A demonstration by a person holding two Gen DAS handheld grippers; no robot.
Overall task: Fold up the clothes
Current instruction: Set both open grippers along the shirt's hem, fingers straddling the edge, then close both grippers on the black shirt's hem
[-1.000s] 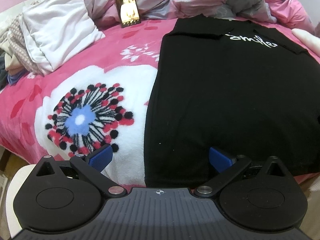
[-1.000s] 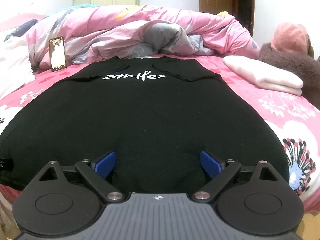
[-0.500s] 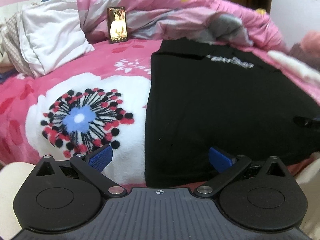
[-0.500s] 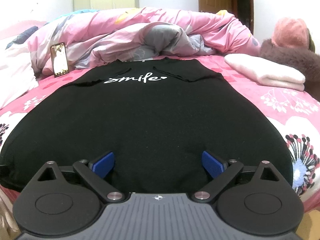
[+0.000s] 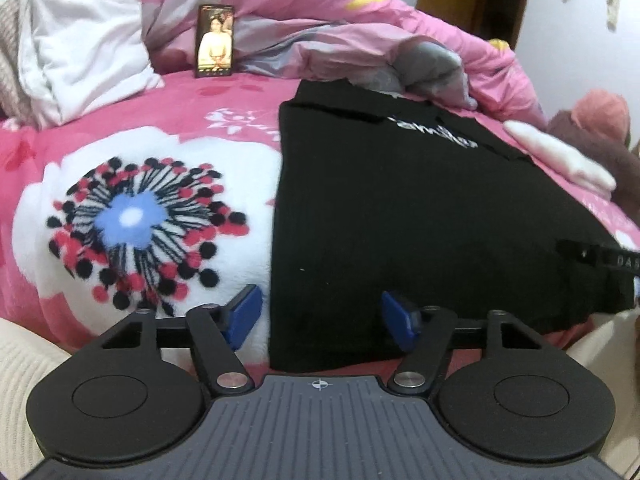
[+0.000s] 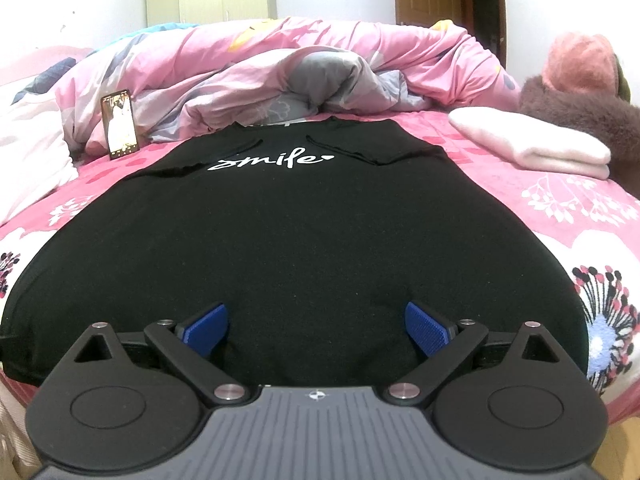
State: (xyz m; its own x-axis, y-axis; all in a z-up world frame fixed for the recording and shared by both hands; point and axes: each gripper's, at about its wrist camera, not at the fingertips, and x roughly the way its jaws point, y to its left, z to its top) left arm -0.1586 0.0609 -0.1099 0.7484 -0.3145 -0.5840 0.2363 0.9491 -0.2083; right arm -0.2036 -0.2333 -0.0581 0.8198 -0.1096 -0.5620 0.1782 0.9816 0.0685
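Observation:
A black T-shirt [image 6: 296,232] with white "smile" lettering lies flat on the pink flowered bedspread, sleeves folded in, hem toward me. The same T-shirt [image 5: 420,216] fills the right half of the left wrist view. My left gripper [image 5: 322,316] is open just above the shirt's near-left hem corner, its left blue pad over the white flower print, its right pad over black cloth. My right gripper [image 6: 316,328] is open over the middle of the hem, both pads over the shirt. Neither holds anything. The right gripper's dark tip [image 5: 600,258] shows at the shirt's right edge.
A bunched pink and grey duvet [image 6: 320,72] lies behind the shirt. A phone [image 6: 119,124] leans against it. A folded pale pink garment [image 6: 532,144] and a brown plush toy [image 6: 588,100] sit at the right. White clothes [image 5: 84,60] pile at the left.
The left gripper's view swung right and tilted up, bringing the door, folded pink garment and plush toy into sight. The right gripper drew back slightly. Both stayed open.

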